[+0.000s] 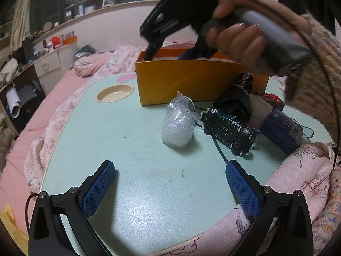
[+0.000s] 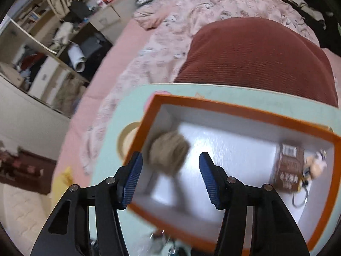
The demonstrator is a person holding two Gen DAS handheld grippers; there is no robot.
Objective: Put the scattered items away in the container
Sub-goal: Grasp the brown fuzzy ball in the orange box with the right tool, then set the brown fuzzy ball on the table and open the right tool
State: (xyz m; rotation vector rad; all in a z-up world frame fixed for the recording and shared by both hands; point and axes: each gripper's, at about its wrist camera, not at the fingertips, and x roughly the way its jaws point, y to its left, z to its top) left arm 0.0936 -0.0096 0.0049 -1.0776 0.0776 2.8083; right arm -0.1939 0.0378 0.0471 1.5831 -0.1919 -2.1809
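The left claw (image 1: 170, 187) sits low in the left wrist view, its two blue-padded fingers (image 1: 98, 188) spread wide apart with nothing between them. The right claw (image 2: 170, 179) is also spread wide and holds nothing, and it points steeply downward. The right hand (image 1: 238, 42) wraps around that claw's grey handle, fingers curled, with a knitted sleeve (image 1: 315, 64) covering the wrist.

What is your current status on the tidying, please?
Left gripper open, low over table. Right gripper open above orange box, fuzzy ball inside. Toy car, plastic bag still out.
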